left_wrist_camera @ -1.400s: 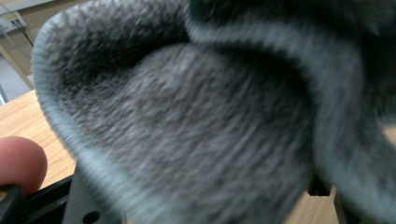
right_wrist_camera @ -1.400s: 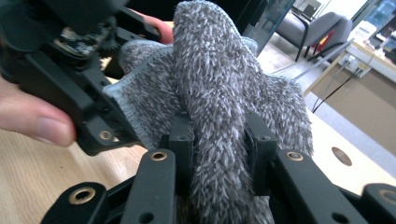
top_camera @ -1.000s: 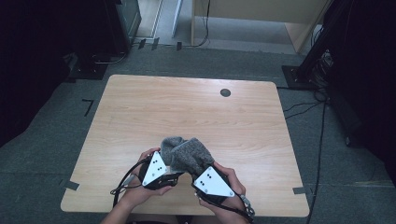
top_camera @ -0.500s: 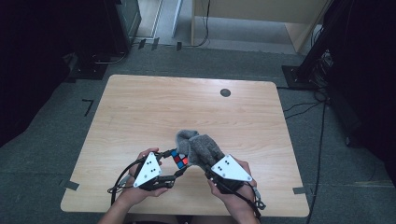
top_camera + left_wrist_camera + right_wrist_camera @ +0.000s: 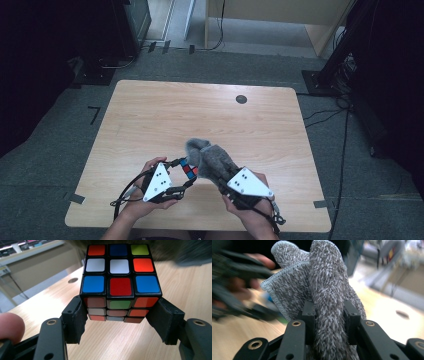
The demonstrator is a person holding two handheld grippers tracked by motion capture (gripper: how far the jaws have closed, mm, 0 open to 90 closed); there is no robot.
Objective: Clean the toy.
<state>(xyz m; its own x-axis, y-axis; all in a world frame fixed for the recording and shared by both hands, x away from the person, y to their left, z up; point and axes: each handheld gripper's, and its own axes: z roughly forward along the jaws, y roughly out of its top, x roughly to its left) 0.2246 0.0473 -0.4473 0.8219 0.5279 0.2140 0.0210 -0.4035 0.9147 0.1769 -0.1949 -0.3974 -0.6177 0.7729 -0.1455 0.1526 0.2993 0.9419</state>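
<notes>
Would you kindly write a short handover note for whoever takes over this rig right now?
Left gripper: shut on the puzzle cube, jaws clamping its two opposite sides, cube held above the table.
Right gripper: shut on the grey fuzzy cloth, a bunched fold pinched between the jaws, the rest standing up past them.
Position: both are at the near edge of the table; in the high view the cloth lies right beside the cube, touching or nearly so.
Done: both things picked up and brought together.
Left: probably wiping the cube's faces with the cloth, then setting both down.
</notes>
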